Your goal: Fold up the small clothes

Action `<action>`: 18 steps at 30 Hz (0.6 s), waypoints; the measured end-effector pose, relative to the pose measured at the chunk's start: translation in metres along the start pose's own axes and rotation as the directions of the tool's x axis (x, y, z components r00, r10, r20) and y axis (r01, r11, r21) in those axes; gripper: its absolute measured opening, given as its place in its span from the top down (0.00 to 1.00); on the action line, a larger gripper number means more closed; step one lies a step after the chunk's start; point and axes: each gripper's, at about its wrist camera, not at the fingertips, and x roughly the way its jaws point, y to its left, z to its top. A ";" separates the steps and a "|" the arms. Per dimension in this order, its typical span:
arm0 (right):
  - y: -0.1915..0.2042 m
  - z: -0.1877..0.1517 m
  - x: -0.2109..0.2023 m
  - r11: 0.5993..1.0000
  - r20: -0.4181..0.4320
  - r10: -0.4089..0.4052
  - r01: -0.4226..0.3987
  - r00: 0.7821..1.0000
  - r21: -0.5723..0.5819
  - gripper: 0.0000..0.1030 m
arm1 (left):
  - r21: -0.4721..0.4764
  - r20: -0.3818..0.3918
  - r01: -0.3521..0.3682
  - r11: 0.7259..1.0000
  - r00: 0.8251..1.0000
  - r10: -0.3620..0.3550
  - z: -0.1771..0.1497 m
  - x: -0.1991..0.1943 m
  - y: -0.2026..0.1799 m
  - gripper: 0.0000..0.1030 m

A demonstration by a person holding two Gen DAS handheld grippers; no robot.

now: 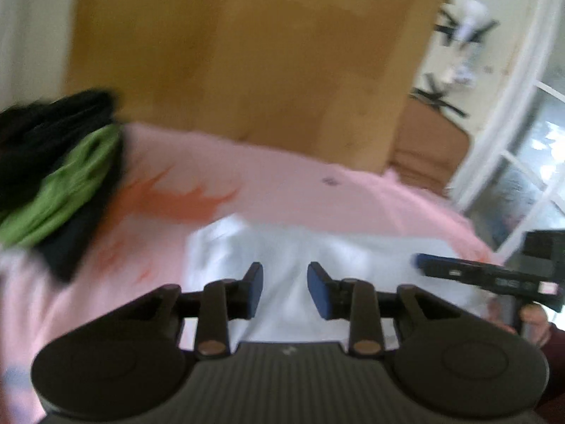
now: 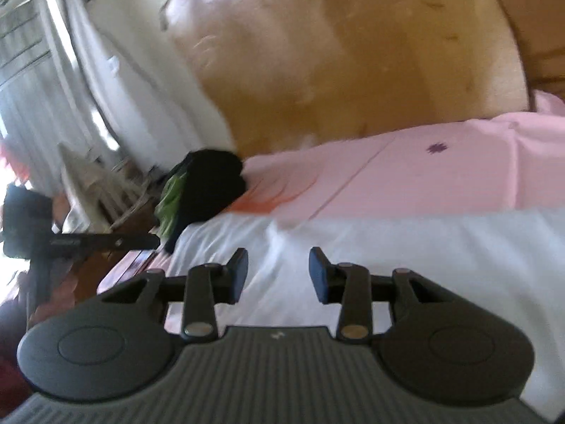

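Observation:
A white garment (image 1: 317, 258) lies spread on a pink sheet (image 1: 282, 183). It also shows in the right wrist view (image 2: 406, 247). My left gripper (image 1: 285, 288) is open and empty, just above the white garment. My right gripper (image 2: 279, 272) is open and empty over the same garment. In the left wrist view the right gripper (image 1: 494, 275) shows at the right edge. In the right wrist view the left gripper (image 2: 81, 242) shows at the left. Both views are blurred by motion.
A pile of black and green clothes (image 1: 60, 176) sits at the left on the pink sheet, also in the right wrist view (image 2: 201, 190). A brown headboard (image 1: 247, 53) stands behind. A window (image 1: 529, 162) is at the right.

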 end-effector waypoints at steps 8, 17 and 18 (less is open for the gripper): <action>-0.072 -0.002 0.023 0.970 -0.046 -0.152 0.157 0.987 0.185 0.99 | 0.084 -0.052 -0.145 0.986 0.987 0.149 -0.006 0.112 0.017 0.90; -0.052 -0.004 -0.031 0.958 0.063 -0.253 0.241 0.965 0.156 0.67 | 0.039 -0.021 -0.098 0.994 0.995 0.099 -0.003 0.079 0.002 0.69; -0.050 -0.004 -0.039 0.958 0.083 -0.252 0.237 0.964 0.159 0.67 | 0.045 0.010 -0.064 0.997 0.998 0.064 0.000 0.073 -0.006 0.64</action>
